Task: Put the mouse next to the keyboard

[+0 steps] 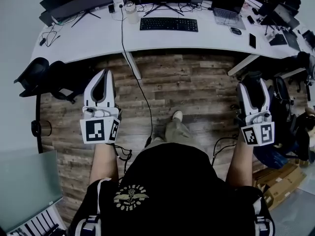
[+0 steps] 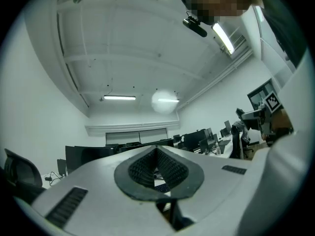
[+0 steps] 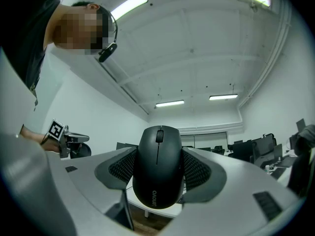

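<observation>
Left gripper (image 1: 104,75): jaws clamped together, nothing in them, well short of the keyboard (image 1: 169,24) and to its left. Keyboard sits mid-desk (image 1: 88,38), with bare desktop on either side of it.

Right gripper (image 1: 252,82): clenched on the black mouse (image 3: 157,173), pads on its flanks. Mouse is off the desk, well short of the keyboard and to its right.

My read: carry phase, nothing placed yet. Next: bring the right gripper over the desk, lower the mouse just beside the keyboard's right end, release.

Dark blob (image 1: 236,30) right of the keyboard may be another mouse, too small to tell. Steer clear of it.
</observation>
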`<state>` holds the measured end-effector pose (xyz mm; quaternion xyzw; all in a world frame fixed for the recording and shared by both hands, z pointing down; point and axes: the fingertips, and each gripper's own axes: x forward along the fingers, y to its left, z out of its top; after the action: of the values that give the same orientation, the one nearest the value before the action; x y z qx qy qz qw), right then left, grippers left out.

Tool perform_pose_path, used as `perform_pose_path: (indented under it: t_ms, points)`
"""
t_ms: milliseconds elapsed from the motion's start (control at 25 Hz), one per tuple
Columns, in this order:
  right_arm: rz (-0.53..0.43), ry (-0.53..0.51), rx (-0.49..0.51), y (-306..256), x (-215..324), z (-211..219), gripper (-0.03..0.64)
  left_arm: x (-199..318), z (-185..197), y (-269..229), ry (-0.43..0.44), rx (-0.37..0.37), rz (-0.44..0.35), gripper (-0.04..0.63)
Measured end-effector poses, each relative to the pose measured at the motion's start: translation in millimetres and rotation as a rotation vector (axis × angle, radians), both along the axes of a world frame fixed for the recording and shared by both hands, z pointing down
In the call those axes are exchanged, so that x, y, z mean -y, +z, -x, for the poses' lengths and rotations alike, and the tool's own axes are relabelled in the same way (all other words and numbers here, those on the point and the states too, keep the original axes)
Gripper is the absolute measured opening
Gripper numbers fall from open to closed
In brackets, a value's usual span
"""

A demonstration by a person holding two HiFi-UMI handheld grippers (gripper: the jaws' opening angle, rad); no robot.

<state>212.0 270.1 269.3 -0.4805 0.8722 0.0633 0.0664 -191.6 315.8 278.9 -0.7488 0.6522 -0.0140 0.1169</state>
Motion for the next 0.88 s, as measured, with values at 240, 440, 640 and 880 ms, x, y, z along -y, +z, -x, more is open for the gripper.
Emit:
perform_pose_path:
  t_ms: [240,440,640,880]
  points:
    - [0.012,-0.013,-0.009,3.8,44.9,-0.5,0.287,48.2,-9.5,-1.6,0.007,-0.006,-0.008,0.002]
    - [0.032,-0.027,-0.015,9.2,86.8,0.1,0.287,84.3,-3.2,2.8,-0.020,-0.016,0.002,0.002]
    - [0.071,-0.056,-0.014,23.6,125.1,9.8,0.287,116.1,9.4,15.6,-0.058,-0.020,0.034,0.002]
    - [0.070,-0.095,-0.005,20.6,171.9,10.9,0.287,151.3,9.0,4.9,-0.092,-0.006,0.023,0.002]
